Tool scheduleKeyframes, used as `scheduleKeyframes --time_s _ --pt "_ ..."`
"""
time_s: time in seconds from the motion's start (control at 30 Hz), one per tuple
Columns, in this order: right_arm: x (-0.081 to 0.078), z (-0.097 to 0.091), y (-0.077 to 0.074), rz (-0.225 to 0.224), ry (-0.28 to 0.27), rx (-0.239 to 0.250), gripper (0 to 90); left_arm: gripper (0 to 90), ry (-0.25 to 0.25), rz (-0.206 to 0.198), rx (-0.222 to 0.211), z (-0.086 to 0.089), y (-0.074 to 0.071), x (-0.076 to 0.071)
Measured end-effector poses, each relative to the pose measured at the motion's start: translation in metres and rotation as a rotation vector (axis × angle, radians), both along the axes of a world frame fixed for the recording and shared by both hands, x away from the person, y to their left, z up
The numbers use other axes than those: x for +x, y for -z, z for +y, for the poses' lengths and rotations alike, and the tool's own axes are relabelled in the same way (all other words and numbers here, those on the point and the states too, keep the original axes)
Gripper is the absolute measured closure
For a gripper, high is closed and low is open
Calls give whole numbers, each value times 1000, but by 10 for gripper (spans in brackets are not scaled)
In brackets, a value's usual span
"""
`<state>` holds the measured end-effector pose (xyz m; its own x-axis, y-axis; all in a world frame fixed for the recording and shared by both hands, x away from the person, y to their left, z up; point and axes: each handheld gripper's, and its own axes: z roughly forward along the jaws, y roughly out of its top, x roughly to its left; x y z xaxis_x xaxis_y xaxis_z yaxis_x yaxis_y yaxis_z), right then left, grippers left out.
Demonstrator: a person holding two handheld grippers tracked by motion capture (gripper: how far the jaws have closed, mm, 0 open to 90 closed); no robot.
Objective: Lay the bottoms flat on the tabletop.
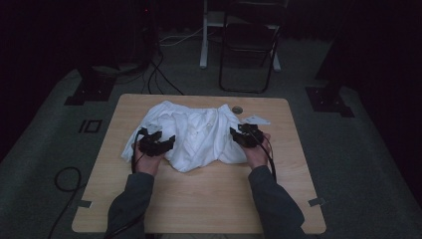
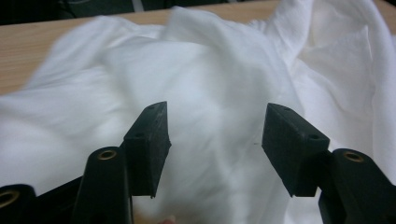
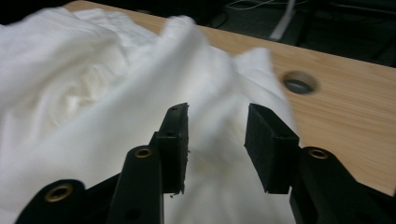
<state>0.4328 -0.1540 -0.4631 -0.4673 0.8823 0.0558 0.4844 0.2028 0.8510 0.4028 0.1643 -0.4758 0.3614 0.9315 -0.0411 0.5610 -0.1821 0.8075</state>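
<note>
The crumpled white cotton garment lies heaped mid-table on the light wooden tabletop. Your left gripper and right gripper stand parted, gripping nothing. Take one single edge layer each before closing.

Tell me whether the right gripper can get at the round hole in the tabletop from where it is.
Probably yes. The right gripper sits at the white cloth's right edge, and the round hole lies uncovered just beyond on bare table, with nothing between.

Dim recording studio or lab, wooden table, black stand bases, floor cables, folding chair
</note>
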Motion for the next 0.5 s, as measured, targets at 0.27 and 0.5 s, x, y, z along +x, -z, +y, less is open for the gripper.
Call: scheduleKeyframes --time_s 0.27,0.5 --pt "30 29 17 115 67 -96 537 640 0 73 55 -14 15 14" --pt "14 11 16 90 -6 -63 876 899 -17 44 -8 18 6 -6"
